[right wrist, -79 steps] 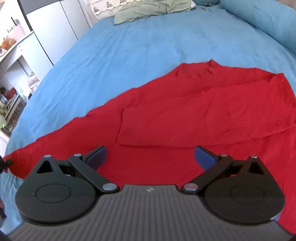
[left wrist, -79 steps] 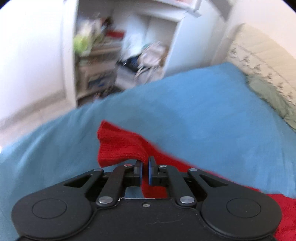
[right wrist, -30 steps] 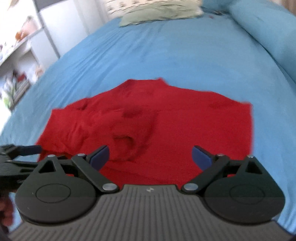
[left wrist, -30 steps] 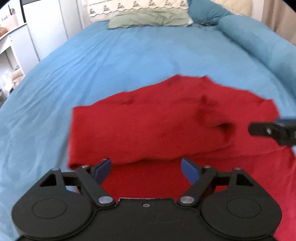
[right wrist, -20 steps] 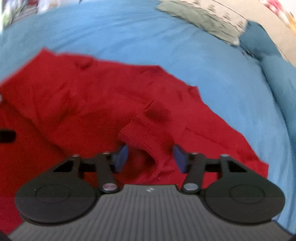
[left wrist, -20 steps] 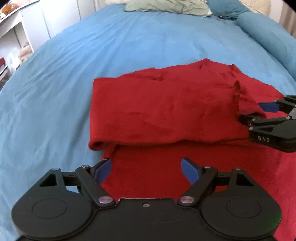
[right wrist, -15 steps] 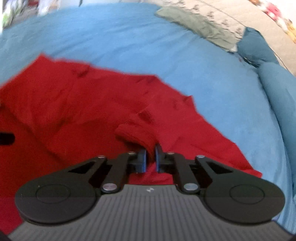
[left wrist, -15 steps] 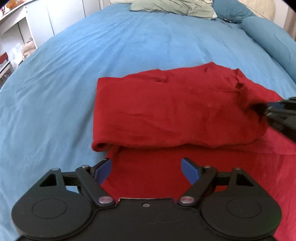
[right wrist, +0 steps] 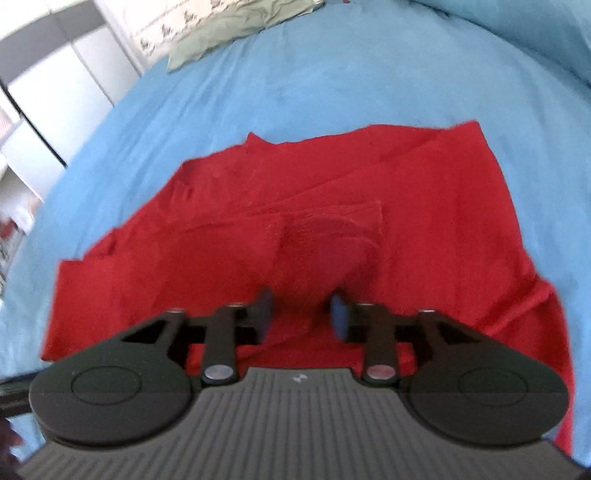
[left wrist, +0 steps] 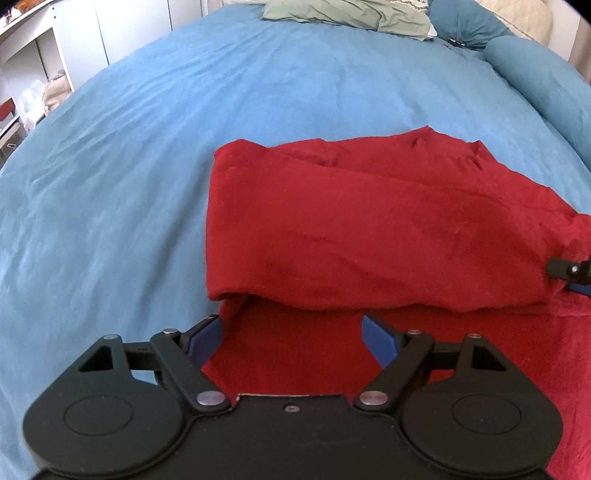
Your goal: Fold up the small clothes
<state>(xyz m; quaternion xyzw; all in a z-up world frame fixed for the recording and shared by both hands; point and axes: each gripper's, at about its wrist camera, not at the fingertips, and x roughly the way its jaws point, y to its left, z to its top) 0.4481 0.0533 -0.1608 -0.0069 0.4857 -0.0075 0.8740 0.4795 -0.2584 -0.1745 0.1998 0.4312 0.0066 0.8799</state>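
Note:
A red garment [left wrist: 369,229] lies on the blue bed cover [left wrist: 110,184], its left part folded over onto itself. My left gripper [left wrist: 291,341] is open and empty, just above the garment's near left edge. My right gripper [right wrist: 301,312] is open over the garment [right wrist: 295,206], with a ribbed cuff of the sleeve [right wrist: 332,240] lying loose just ahead of its fingers. The right gripper's fingertips [left wrist: 570,271] show at the right edge of the left wrist view, at the fold's right end.
A green cloth [left wrist: 343,14] and pillows lie at the head of the bed. A blue bolster [left wrist: 546,74] runs along the right side. White cabinets and shelves [left wrist: 44,48] stand left of the bed.
The right gripper, shut on the sleeve cuff half a second ago, has opened and let it go, and its view has swung. The left gripper stays open; the fold has settled.

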